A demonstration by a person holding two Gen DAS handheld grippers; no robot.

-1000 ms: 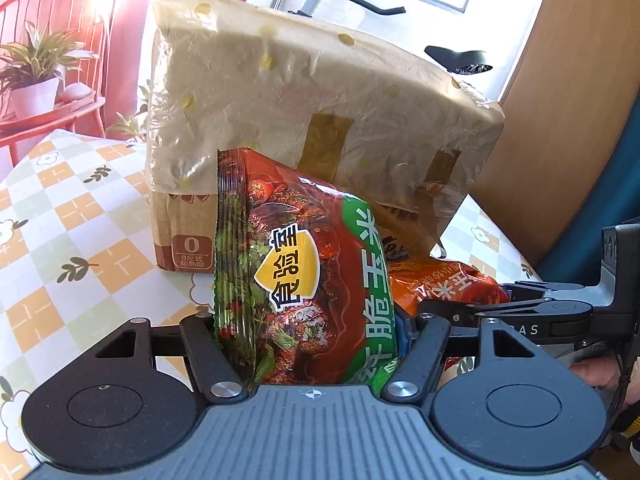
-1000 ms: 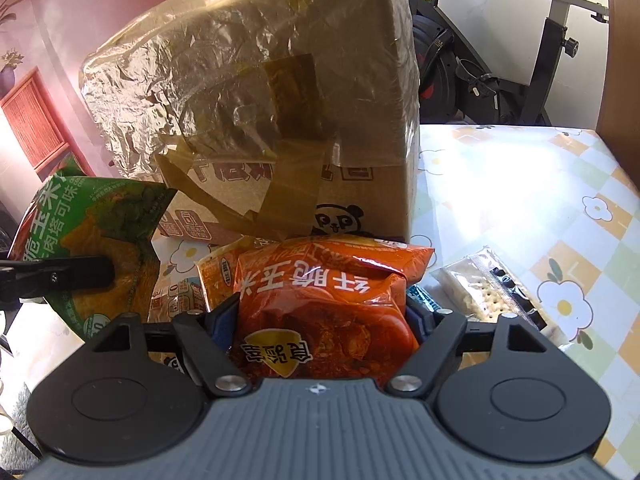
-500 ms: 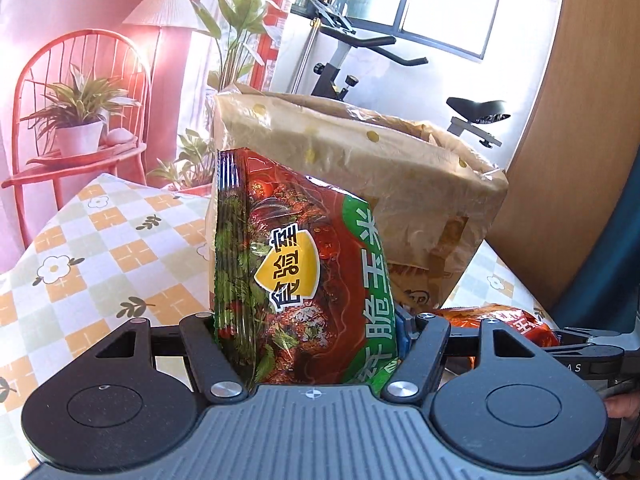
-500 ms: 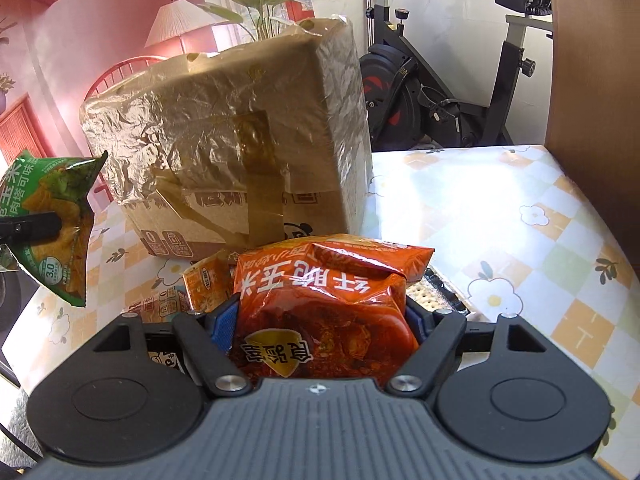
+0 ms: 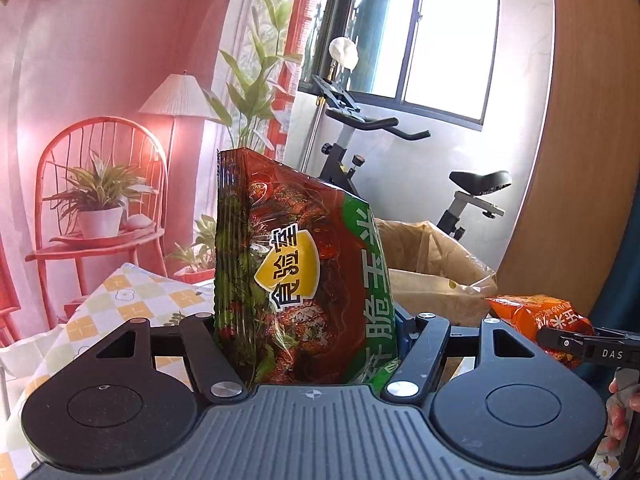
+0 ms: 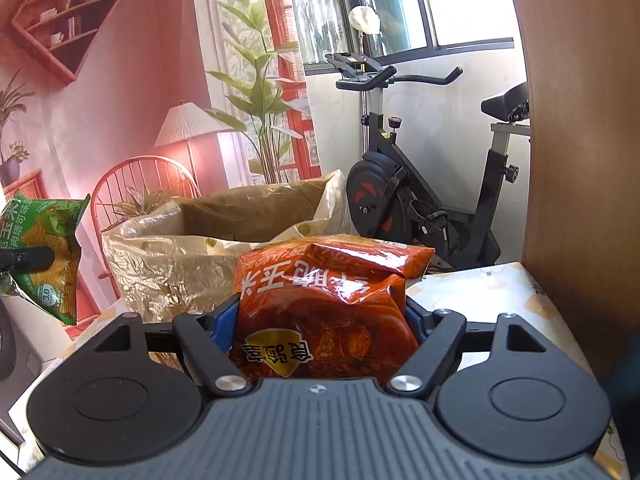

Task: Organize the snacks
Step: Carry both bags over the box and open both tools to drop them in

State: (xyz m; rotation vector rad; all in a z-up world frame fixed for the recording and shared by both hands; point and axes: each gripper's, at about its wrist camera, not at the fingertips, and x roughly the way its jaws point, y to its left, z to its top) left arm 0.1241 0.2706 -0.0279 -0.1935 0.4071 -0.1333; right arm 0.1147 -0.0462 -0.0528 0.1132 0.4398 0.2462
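L tool (image 5: 308, 344) pinches green snack bag (image 5: 300, 280), R tool (image 6: 320, 340) pinches orange snack bag (image 6: 324, 300), both above box (image 6: 208, 248)

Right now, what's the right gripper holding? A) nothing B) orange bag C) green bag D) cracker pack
B: the right gripper is shut on the orange bag; the green bag sits in the left gripper.

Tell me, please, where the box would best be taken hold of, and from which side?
Judging by its pose, grip the box by its top rim, coming down from above. It stands upright and open, with a crinkly plastic liner folded over the walls, so the sides look slippery. Both hand-held grippers are full now.
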